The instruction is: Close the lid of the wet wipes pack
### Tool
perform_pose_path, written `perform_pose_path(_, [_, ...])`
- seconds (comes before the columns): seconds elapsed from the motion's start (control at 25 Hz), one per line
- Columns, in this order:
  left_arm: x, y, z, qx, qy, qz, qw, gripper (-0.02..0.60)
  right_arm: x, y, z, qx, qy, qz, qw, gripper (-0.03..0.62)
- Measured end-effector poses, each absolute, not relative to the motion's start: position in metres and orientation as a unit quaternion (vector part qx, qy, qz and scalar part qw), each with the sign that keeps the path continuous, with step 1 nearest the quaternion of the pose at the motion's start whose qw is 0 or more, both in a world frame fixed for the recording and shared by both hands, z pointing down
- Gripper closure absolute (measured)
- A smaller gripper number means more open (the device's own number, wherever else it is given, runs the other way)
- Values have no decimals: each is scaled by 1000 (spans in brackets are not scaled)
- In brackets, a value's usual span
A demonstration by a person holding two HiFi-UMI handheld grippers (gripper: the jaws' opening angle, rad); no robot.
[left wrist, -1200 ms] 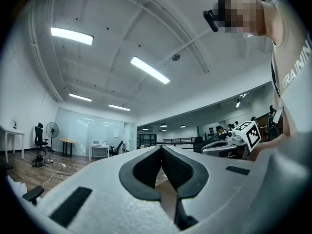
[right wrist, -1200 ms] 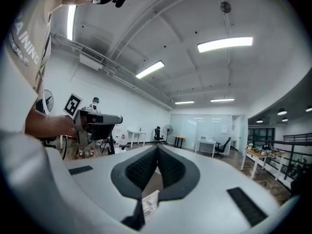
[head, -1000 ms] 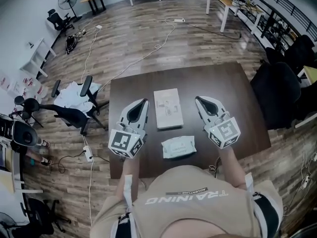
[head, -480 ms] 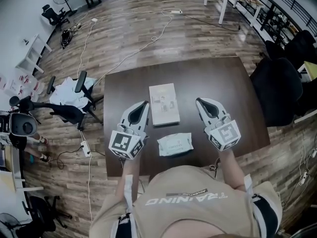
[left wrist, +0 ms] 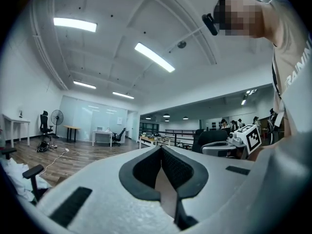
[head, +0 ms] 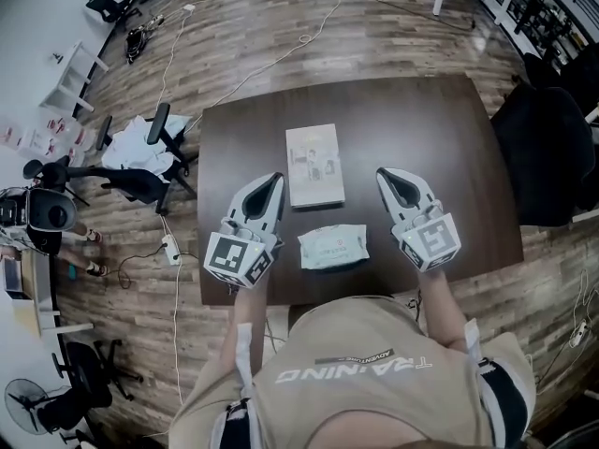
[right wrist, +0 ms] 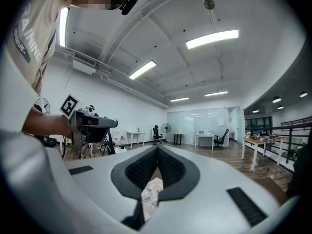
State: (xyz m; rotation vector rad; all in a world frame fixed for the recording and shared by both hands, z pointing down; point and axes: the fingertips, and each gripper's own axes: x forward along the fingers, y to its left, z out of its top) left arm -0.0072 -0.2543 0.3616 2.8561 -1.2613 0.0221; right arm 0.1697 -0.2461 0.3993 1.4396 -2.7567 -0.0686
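Note:
The pale green wet wipes pack (head: 332, 247) lies flat near the front edge of the dark brown table (head: 430, 129). It is too small to tell how its lid stands. My left gripper (head: 272, 181) hovers just left of the pack and my right gripper (head: 387, 175) just right of it, both pointing away from me. In the left gripper view the left gripper (left wrist: 160, 149) has its jaws closed together with nothing between them. The right gripper (right wrist: 157, 147) is likewise shut and empty. Neither gripper view shows the pack.
A flat pale printed box (head: 314, 165) lies just beyond the pack, between the two gripper tips. An office chair (head: 140, 171) with white cloth stands left of the table, a black chair (head: 552, 148) right of it. Cables run across the wooden floor.
The head view has shifted, so table and pack sit a little higher in the picture. Both grippers still flank the pack and stay shut.

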Motion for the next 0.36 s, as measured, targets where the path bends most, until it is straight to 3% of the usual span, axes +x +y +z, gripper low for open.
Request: perform_pose_path(0.36, [7, -257, 360, 909, -416, -1, 4, 572, 174, -250, 410, 442, -896, -28, 16, 580])
